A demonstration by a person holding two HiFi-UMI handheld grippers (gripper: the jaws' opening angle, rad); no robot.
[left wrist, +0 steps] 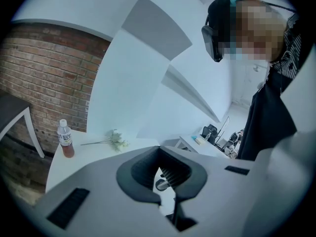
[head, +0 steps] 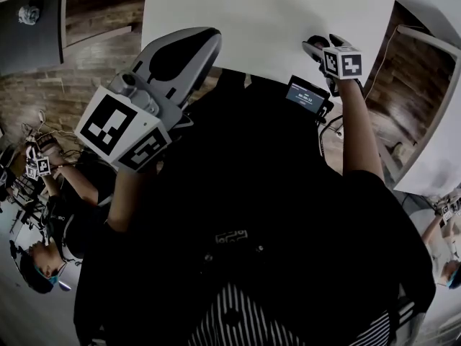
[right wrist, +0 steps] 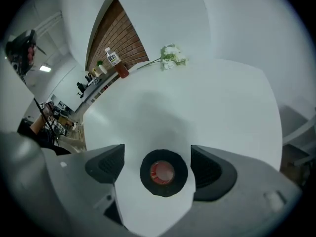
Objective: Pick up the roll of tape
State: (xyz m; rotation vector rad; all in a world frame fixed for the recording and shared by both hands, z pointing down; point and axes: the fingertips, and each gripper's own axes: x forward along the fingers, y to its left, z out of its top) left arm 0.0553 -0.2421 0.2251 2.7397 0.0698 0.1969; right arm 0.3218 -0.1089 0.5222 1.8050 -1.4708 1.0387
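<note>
Bare desk (right wrist: 207, 102) rings the roll of tape (right wrist: 163, 173), with gaps either side inside the spread jaws of the right tool (right wrist: 157, 168); the bottle (right wrist: 114, 62) and flowers (right wrist: 170, 57) stand well apart.

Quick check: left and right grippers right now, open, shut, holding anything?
Left gripper: shut, holding nothing.
Right gripper: open; the roll of tape sits between its jaws, not gripped.

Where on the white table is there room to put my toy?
The big bare middle of the table, between the tape roll and the flower, is free. Crowded: the far edge with flower and bottle, and round the tape, where the right gripper straddles it.
</note>
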